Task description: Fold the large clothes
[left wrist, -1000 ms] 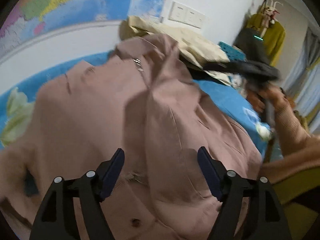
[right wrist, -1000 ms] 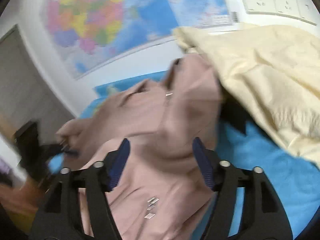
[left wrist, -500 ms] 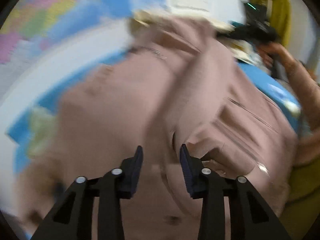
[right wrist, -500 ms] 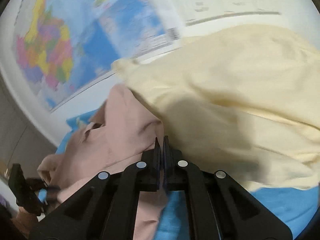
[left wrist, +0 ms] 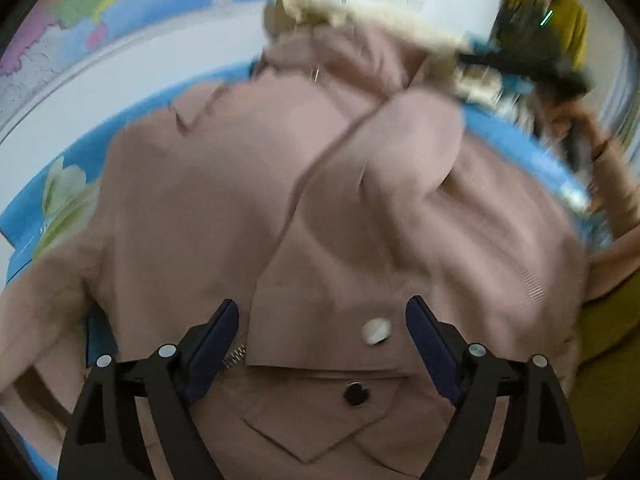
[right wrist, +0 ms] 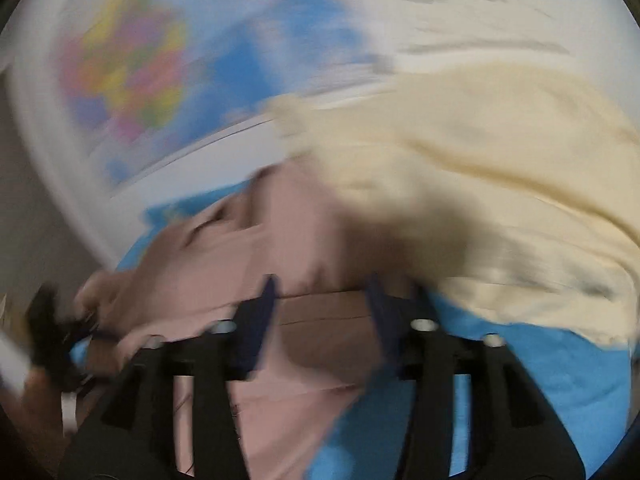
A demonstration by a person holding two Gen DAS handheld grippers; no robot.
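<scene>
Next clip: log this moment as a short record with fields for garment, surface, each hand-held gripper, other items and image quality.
garment: pink coat, spread out, one front panel folded over, white button and dark snap showing
surface: blue printed sheet
left hand-held gripper: jaws have just been opening, wide apart over the coat hem, pads not pressing
right hand-held gripper: jaws have just been opening, coat fabric seen between them, no grip
other items: cream garment behind the coat; wall map
image quality: right wrist view heavily blurred

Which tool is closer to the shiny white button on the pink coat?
Left. The left tool hangs right over the white button on the pink coat, jaws open. The right tool is far off, up by the collar.
</scene>
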